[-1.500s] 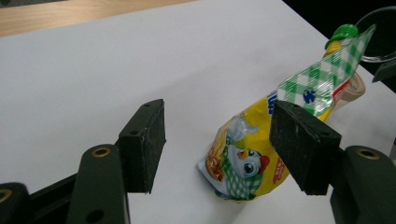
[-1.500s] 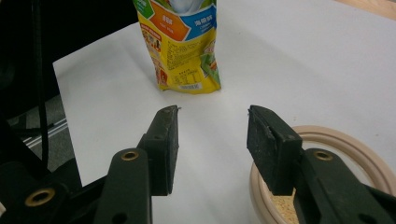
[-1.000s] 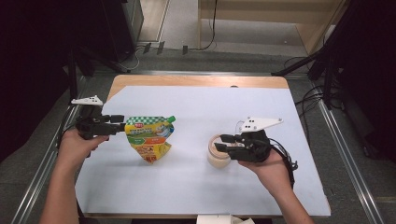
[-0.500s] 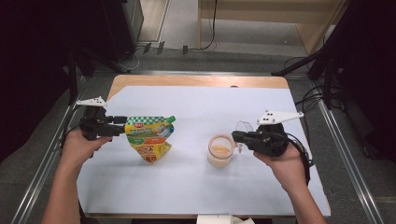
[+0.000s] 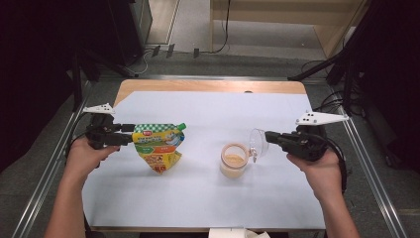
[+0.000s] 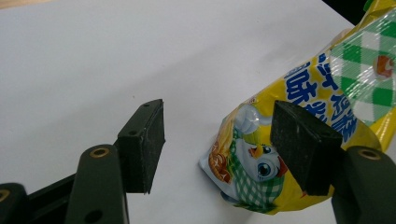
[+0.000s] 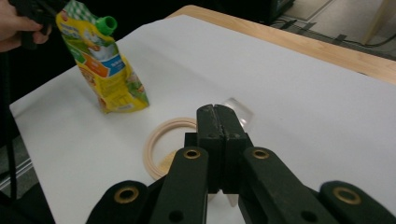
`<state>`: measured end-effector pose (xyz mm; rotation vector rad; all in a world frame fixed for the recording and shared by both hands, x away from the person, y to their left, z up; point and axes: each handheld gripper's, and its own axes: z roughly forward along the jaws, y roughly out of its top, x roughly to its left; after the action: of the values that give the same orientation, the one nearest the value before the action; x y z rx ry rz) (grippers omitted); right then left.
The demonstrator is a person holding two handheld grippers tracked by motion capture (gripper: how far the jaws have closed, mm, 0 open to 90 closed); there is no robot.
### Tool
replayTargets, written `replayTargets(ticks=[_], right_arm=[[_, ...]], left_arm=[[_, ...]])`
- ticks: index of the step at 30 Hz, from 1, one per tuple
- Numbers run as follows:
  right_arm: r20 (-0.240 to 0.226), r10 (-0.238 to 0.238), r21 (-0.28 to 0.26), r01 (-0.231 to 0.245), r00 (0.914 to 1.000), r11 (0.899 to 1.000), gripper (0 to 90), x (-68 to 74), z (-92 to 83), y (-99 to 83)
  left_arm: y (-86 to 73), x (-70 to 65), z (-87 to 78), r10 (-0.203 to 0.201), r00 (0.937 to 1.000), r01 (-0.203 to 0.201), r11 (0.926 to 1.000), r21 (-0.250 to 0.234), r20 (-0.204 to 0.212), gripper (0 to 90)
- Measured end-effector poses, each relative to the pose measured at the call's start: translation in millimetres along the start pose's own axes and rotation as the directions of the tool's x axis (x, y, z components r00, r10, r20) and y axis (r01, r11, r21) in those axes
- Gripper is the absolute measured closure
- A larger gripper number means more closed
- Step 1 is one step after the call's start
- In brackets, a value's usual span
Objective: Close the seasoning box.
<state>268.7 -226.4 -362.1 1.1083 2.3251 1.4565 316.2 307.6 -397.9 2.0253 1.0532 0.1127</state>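
Observation:
A yellow and green pouch (image 5: 157,145) with a green cap stands on the white sheet (image 5: 208,198). My left gripper (image 5: 128,137) is at its left edge, jaws open. In the left gripper view the pouch (image 6: 299,84) lies against the right jaw, and bare sheet shows between it and the other jaw of the left gripper (image 6: 219,144). A small jar (image 5: 233,159) of tan paste stands uncovered at centre right. Just right of it my right gripper (image 5: 267,135) is shut on the jar's clear lid (image 5: 257,144), held tilted. From the right gripper (image 7: 215,109), the lid (image 7: 240,111) pokes out past the tips, above the jar (image 7: 168,144).
The sheet covers a wooden table whose far edge (image 5: 208,85) shows bare. Metal rails run along both sides, and cables and stands crowd the dark floor beyond. A person's hand and the left gripper (image 7: 32,14) hold by the pouch (image 7: 105,65) top.
My right gripper has moved right, away from the jar, taking the clear lid off it. The left gripper and pouch have stayed put.

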Motion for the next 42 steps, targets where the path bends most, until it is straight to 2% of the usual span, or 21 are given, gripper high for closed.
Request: replayTargets(ticks=[2,6,8,10,12,19,28,30,31,36,42], right_arm=[[0.024,0.024,0.003,-0.024,0.9994,1.000,90.0,-9.6,0.0,-4.8],[0.044,0.038,0.009,-0.039,0.9983,0.999,90.0,-16.4,3.7,-10.2],[0.067,0.050,0.023,-0.052,0.9965,0.998,90.0,-22.9,11.6,-17.2],[0.071,0.055,0.026,-0.057,0.9960,0.998,90.0,-24.0,13.7,-19.0],[0.070,0.066,0.045,-0.069,0.9954,0.997,90.0,-27.0,22.8,-25.6],[0.051,0.046,0.095,-0.051,0.9976,0.994,90.0,-22.3,41.2,-34.4],[0.022,0.037,0.096,-0.039,0.9991,0.995,90.0,-15.4,45.5,-33.7],[-0.001,0.037,0.098,-0.037,0.9993,0.994,89.9,-13.1,47.2,-33.1],[-0.015,0.023,0.105,-0.022,0.9996,0.994,89.0,-9.3,49.7,-32.4],[-0.018,-0.005,0.121,0.007,0.9998,0.993,86.5,-2.8,55.2,-32.2],[-0.015,-0.014,0.115,0.015,0.9998,0.993,79.1,-4.7,54.8,-33.6]], left_arm=[[-0.1,-0.1,0.1,0.001,1.0000,-0.001,1.0000,0.000,-0.001,36.3],[-0.3,0.3,0.0,0.001,1.0000,-0.001,1.0000,-0.001,-0.002,36.3],[-0.4,0.4,0.2,0.002,1.0000,-0.002,1.0000,0.001,-0.004,36.2],[-0.5,0.6,0.2,0.001,1.0000,-0.001,1.0000,0.001,-0.005,36.2],[-0.5,1.1,0.1,0.000,1.0000,0.000,1.0000,0.002,-0.003,36.1],[-0.4,0.0,1.3,0.003,1.0000,-0.003,1.0000,0.002,-0.001,36.1],[-0.9,0.5,2.3,0.008,0.9999,-0.008,1.0000,0.003,-0.010,36.1],[-0.9,1.0,2.3,0.009,0.9999,-0.008,1.0000,0.004,-0.013,36.1],[-1.2,1.4,2.5,0.007,0.9999,-0.007,1.0000,0.004,-0.009,36.1],[-2.2,1.7,3.1,0.004,1.0000,-0.004,1.0000,0.003,-0.008,36.1],[-2.1,1.7,2.1,0.004,1.0000,-0.004,1.0000,-0.001,-0.008,36.1]])
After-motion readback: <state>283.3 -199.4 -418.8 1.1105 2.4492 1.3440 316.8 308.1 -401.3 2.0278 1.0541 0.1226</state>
